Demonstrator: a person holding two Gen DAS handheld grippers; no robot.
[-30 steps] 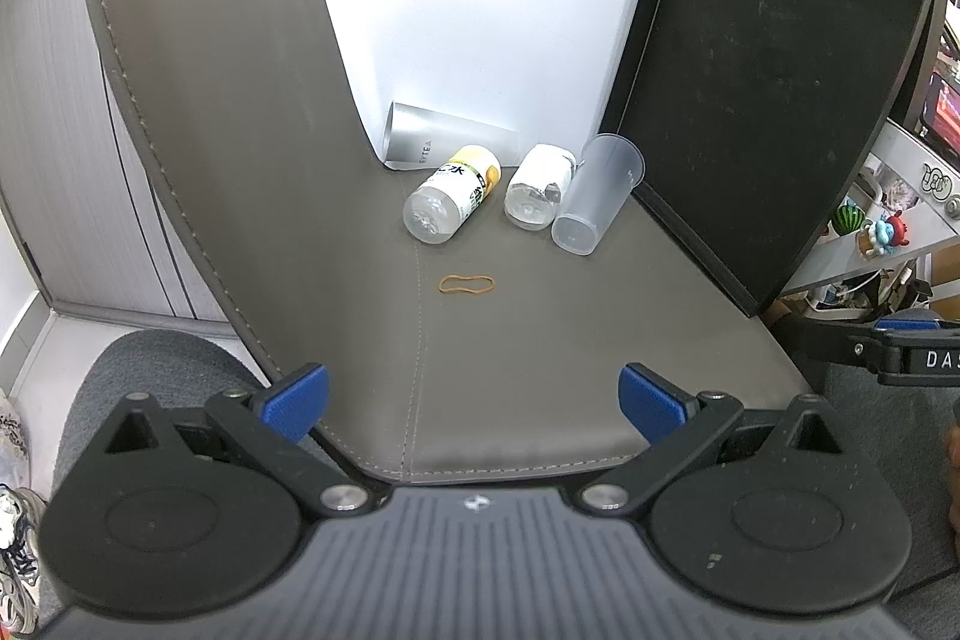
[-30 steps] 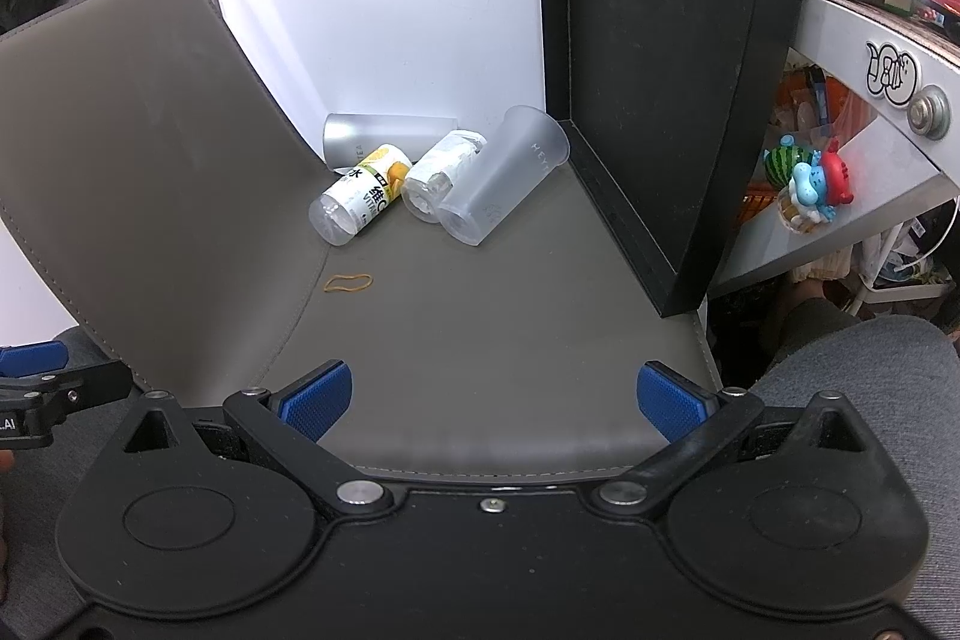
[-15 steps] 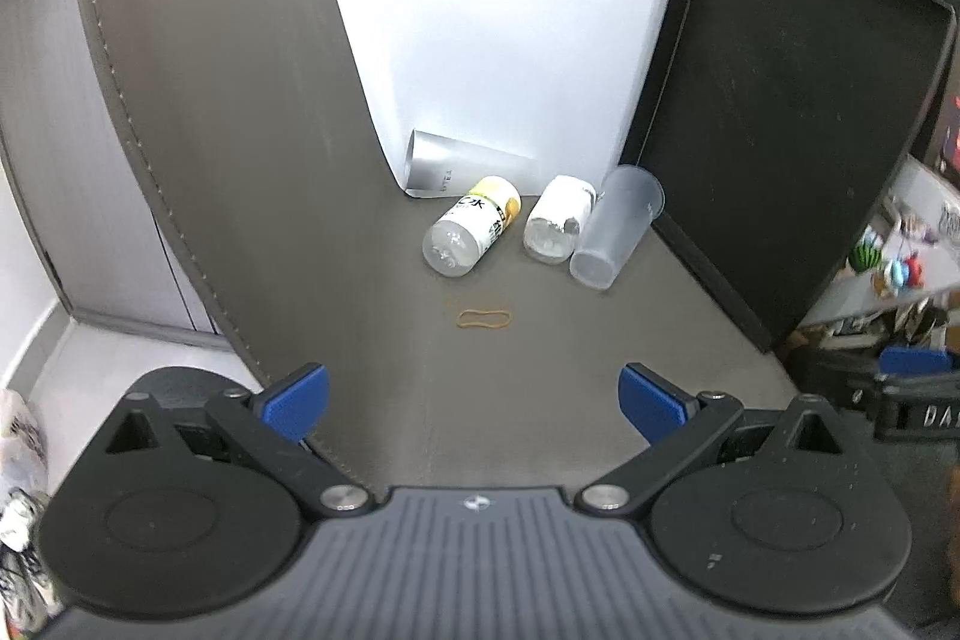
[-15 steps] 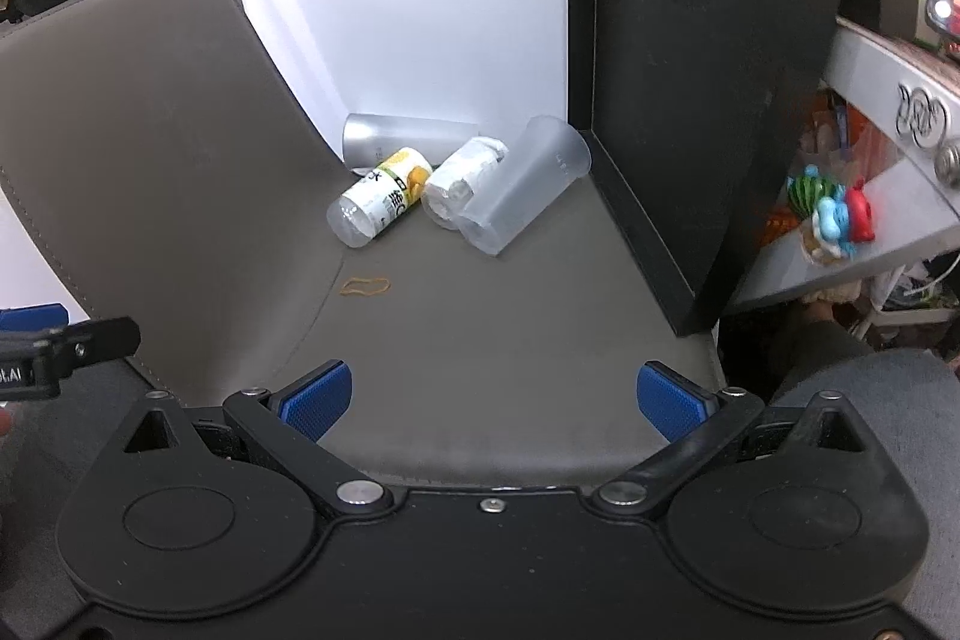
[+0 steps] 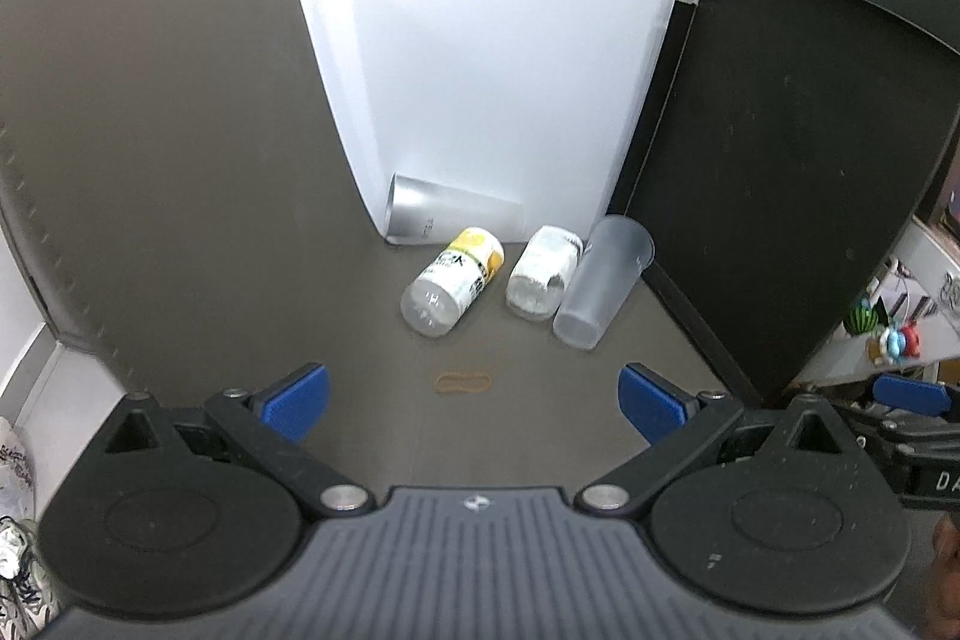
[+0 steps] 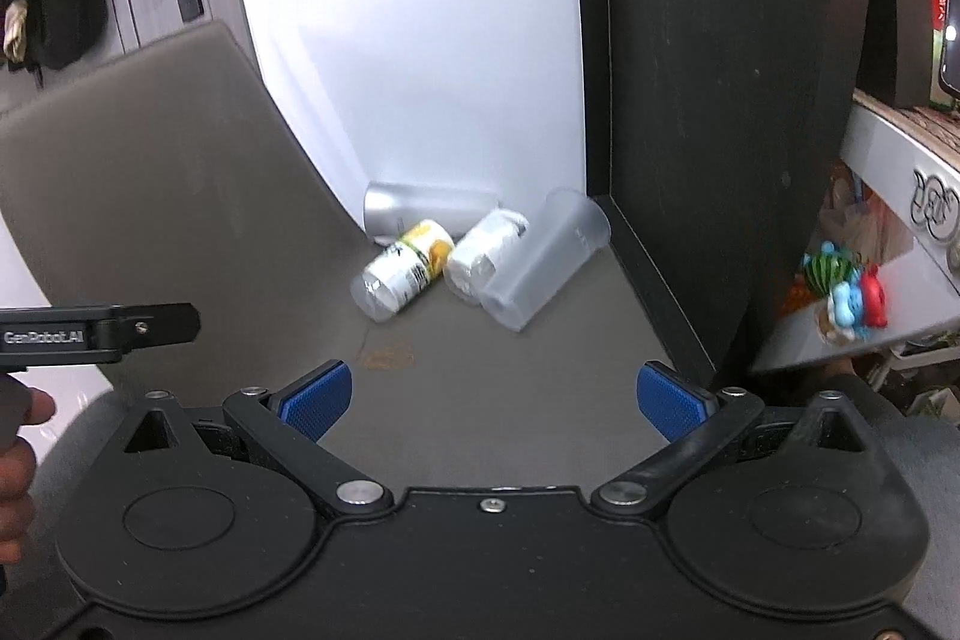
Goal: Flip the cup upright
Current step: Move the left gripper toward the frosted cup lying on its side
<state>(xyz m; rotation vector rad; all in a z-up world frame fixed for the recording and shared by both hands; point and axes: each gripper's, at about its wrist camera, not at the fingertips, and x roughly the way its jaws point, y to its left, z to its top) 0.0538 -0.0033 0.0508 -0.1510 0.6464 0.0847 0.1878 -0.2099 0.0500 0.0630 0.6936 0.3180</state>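
Lying on its side at the back of the grey mat (image 5: pixel 528 436), the cup (image 5: pixel 603 283) had its closed bottom toward the cameras and its open rim toward the black panel (image 5: pixel 780 196), close to that panel. It touched a white bottle (image 5: pixel 543 271) on its left, and this probably stopped it from rolling. A yellow-labelled bottle (image 5: pixel 453 283) lay a little further left, and a silver cylinder (image 5: pixel 450 217) rested behind them against the white backdrop.

The cup was of frosted, half-clear plastic, smooth, with a slightly conical shape, wider at the rim. I judged that it would be light and would slip or bend under a strong squeeze. The mat looked like soft leather with a stitched edge, and a thin rubber band (image 5: pixel 465 382) lay on it.

The left gripper (image 5: pixel 474 403) and the right gripper (image 6: pixel 495 400) were both held wide apart and empty, well away from the cup, with blue ribbed pads (image 6: pixel 315 397). The right one seemed better aimed for the grasp.
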